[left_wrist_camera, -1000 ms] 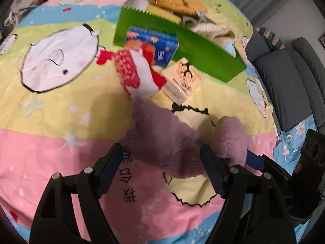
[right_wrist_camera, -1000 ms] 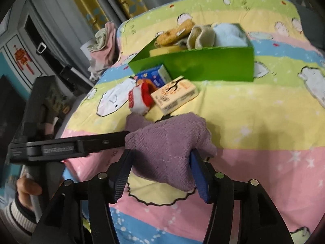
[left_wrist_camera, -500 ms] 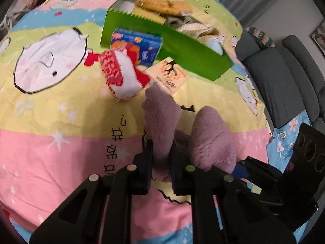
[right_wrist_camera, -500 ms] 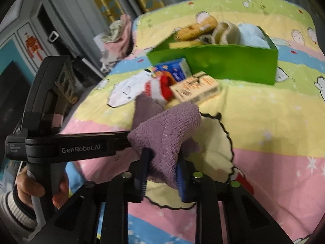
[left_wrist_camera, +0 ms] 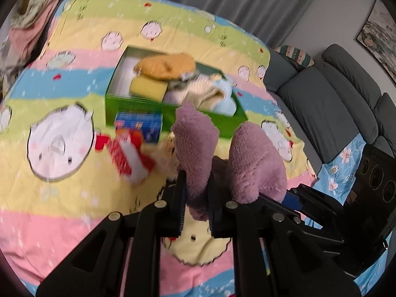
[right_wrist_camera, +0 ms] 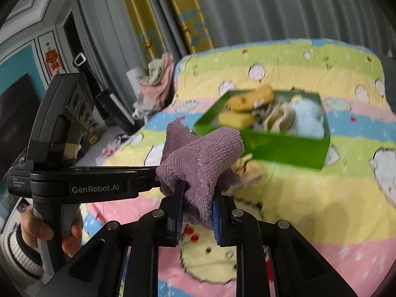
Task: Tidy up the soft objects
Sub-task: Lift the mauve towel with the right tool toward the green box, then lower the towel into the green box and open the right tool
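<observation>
Both sets of fingers are clamped on the same fuzzy purple knit cloth (left_wrist_camera: 250, 163). Left gripper (left_wrist_camera: 195, 205) has its fingers (left_wrist_camera: 178, 205) pressed nearly together w/ one bunched end of the cloth squeezed between the pads, and the right gripper (right_wrist_camera: 198, 212) pinches the other end, its blue-padded fingers (right_wrist_camera: 216, 214) a bit further apart bc there's a thicker fold in there. Cloth hangs between the two grippers, off the bed, sagging in the middle w/ two lumpy humps sticking up in the left wrist view.

Below it is the striped cartoon-print bedspread (left_wrist_camera: 74, 44) in pink, yellow, blue and green bands. Further back on the bed sits the open green cardboard box (right_wrist_camera: 284, 146), already stuffed w/ soft stuff: a mustard-yellow knit piece (left_wrist_camera: 165, 66), a yellow sponge-like block (left_wrist_camera: 148, 89), a cream ribbed knit (left_wrist_camera: 198, 94) and a pale blue fluffy item (right_wrist_camera: 307, 118). Just in front of the box there's a blue printed carton (left_wrist_camera: 141, 123), and near that a red-and-white sock-ish thing (left_wrist_camera: 128, 158), tho it's pretty blurry so not 100% sure what it is.

In the right wrist view a person's hand (right_wrist_camera: 49, 232) w/ a striped cuff grips the left gripper's handle. Grey sofa (left_wrist_camera: 334, 104) sits off to the bed's right side, grey curtains (right_wrist_camera: 284, 7) behind.
</observation>
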### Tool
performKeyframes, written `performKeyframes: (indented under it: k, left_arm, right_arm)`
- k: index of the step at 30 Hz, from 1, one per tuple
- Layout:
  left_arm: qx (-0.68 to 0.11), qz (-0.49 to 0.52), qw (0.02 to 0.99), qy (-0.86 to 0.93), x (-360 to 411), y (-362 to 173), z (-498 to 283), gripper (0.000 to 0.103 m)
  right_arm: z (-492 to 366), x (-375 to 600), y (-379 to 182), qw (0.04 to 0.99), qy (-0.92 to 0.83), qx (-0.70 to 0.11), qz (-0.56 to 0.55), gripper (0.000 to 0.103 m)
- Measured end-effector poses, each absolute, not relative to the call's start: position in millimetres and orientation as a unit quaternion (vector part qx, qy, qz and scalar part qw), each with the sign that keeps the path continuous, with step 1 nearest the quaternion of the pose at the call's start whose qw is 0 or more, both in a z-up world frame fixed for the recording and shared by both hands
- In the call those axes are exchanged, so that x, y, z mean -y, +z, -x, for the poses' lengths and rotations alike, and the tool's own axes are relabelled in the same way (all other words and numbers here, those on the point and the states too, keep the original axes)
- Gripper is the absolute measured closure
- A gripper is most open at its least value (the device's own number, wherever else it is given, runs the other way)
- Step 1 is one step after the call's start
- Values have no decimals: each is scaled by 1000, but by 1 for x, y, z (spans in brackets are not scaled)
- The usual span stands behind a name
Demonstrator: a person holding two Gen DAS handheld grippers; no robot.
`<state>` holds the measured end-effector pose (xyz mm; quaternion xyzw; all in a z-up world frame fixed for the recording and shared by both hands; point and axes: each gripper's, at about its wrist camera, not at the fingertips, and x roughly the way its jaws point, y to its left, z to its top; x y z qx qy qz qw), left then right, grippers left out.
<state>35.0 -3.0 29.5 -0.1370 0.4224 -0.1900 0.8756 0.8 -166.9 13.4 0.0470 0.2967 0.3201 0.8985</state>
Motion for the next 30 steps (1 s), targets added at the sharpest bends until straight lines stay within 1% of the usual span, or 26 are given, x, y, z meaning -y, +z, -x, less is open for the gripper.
performKeyframes:
  k: [9,14,24,30]
  left_arm:
    - [-412,120,883,-191,23,63,-102,92]
    - [-414,110,887,-176,31,65,-140,93]
    - [-468,95,869,-131,30,23,-219,93]
    - [-488,77,863,-104,25,1,-245,91]
  right_arm:
    - [-61,179,47,914,296,-272,-50,82]
    - [-100,180,51,919,279,-276,-47,82]
    - [-182,167,19,906,253,-339,-34,82]
    - [-216,153,-6,896,236,-375,-15,82]
